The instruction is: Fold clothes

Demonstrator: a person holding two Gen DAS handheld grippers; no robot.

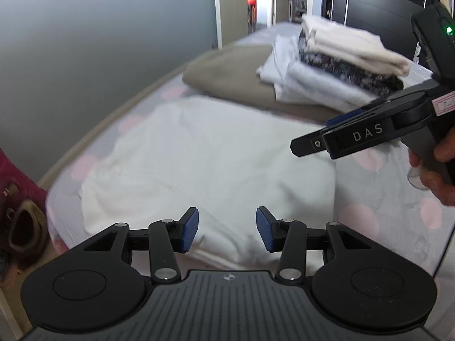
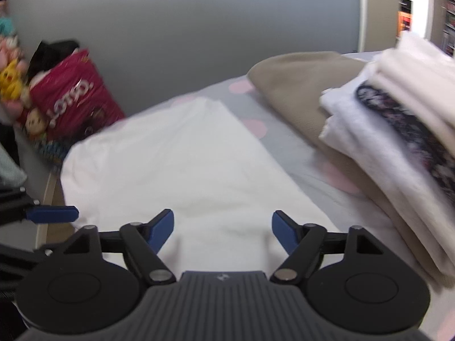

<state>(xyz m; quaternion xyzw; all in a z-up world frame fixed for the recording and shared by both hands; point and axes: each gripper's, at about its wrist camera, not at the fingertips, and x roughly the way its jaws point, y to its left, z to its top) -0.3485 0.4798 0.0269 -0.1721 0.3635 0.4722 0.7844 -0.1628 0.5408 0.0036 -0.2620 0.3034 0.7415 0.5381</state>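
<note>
A white garment (image 1: pixel 199 164) lies folded flat on the bed, seen again in the right wrist view as a long white panel (image 2: pixel 176 164). My left gripper (image 1: pixel 227 231) hovers over its near edge, jaws apart, nothing between the blue pads. My right gripper (image 2: pixel 222 231) also stands open above the garment's near end, empty. The right gripper appears from the side in the left wrist view (image 1: pixel 312 142), held in a hand at the right. One blue fingertip of the left gripper (image 2: pixel 52 214) pokes in at the left of the right wrist view.
A stack of folded clothes (image 1: pixel 341 59) rests on a tan pillow (image 1: pixel 227 76) toward the head of the bed (image 1: pixel 384 207). A red bag with plush toys (image 2: pixel 68 99) stands by the grey wall at the bed's left side. A dark headboard (image 1: pixel 375 8) rises behind.
</note>
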